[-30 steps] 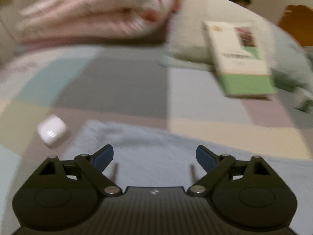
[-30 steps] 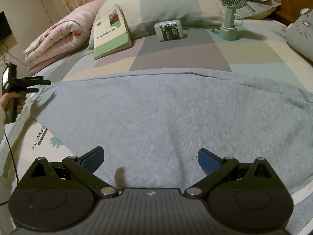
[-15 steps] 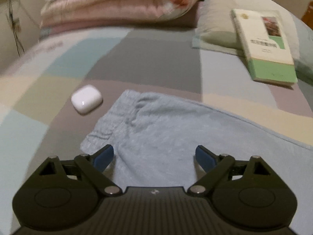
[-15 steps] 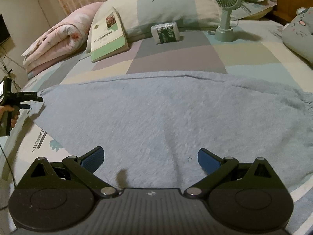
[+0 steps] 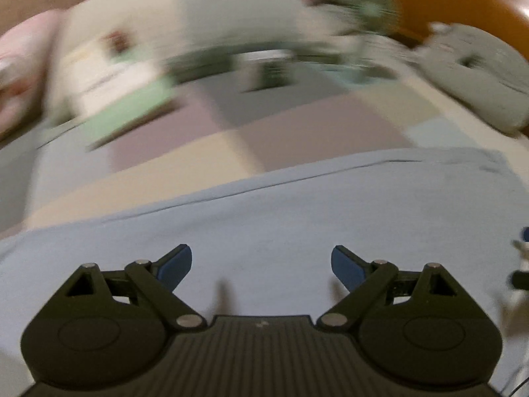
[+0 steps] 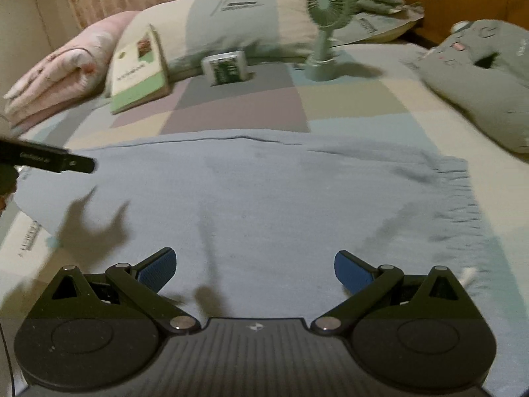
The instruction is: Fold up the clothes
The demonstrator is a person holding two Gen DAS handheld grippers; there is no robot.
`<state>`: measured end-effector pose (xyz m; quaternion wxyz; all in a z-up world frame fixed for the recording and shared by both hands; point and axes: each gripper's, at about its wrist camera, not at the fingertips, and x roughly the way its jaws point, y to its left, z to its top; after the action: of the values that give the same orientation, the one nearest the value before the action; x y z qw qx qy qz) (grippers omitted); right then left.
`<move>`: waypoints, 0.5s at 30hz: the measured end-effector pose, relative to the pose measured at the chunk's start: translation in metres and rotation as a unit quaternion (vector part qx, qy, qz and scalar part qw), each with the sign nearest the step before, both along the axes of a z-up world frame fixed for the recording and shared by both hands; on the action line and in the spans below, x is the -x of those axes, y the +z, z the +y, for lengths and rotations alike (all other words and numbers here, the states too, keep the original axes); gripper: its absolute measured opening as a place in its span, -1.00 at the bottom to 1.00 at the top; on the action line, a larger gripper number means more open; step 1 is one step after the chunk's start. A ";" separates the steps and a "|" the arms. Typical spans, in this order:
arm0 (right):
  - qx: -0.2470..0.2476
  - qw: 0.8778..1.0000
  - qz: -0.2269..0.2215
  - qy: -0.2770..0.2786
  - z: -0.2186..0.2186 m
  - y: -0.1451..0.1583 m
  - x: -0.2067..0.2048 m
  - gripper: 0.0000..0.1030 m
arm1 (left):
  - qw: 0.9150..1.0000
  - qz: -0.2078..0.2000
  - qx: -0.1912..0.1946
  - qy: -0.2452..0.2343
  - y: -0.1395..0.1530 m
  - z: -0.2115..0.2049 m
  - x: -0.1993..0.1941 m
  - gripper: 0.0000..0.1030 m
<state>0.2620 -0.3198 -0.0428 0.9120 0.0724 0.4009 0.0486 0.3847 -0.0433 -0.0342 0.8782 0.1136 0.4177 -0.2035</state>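
Note:
A light blue garment [image 6: 281, 198] lies spread flat across the patchwork bedsheet [image 6: 238, 106], its ribbed hem at the right. In the blurred left wrist view the same garment [image 5: 264, 225] fills the lower half. My left gripper [image 5: 261, 266] hovers open over the cloth with nothing between its blue pads. My right gripper [image 6: 253, 269] is open too, low over the near part of the garment. The left tool's black body [image 6: 49, 160] pokes in at the left edge of the right wrist view, casting a shadow on the cloth.
Behind the garment lie a green-and-white book [image 6: 139, 72], a small packet [image 6: 226, 67], a green desk fan [image 6: 325, 29], a pillow [image 6: 238, 23], a pink rolled quilt [image 6: 62, 72] and a grey plush cushion [image 6: 479, 76]. A person sits behind the pillow. Orange headboard [image 5: 446, 3] at right.
The left gripper has swung rightward from the garment's left corner to over its middle; its view is motion-blurred. The right gripper has shifted slightly. Both stay open.

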 end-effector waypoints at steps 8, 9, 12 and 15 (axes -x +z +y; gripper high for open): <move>-0.033 0.999 0.008 -0.030 -0.044 -0.009 0.013 1.00 | 0.998 0.030 -0.045 0.016 -0.048 -0.083 -0.024 0.81; -0.034 0.999 0.010 -0.032 -0.048 -0.011 0.013 1.00 | 0.998 0.033 -0.038 0.026 -0.051 -0.081 -0.030 0.84; -0.031 0.999 0.012 -0.038 -0.058 -0.015 0.017 1.00 | 0.998 0.027 -0.008 0.064 -0.053 -0.070 -0.051 0.90; -0.029 0.998 0.013 -0.045 -0.066 -0.016 0.019 1.00 | 0.995 0.013 0.005 0.102 -0.056 -0.061 -0.071 0.99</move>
<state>0.2430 -0.3858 -0.0590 0.9054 0.1177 0.4075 0.0179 0.4554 -0.1046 -0.0907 0.8893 0.0633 0.4376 -0.1167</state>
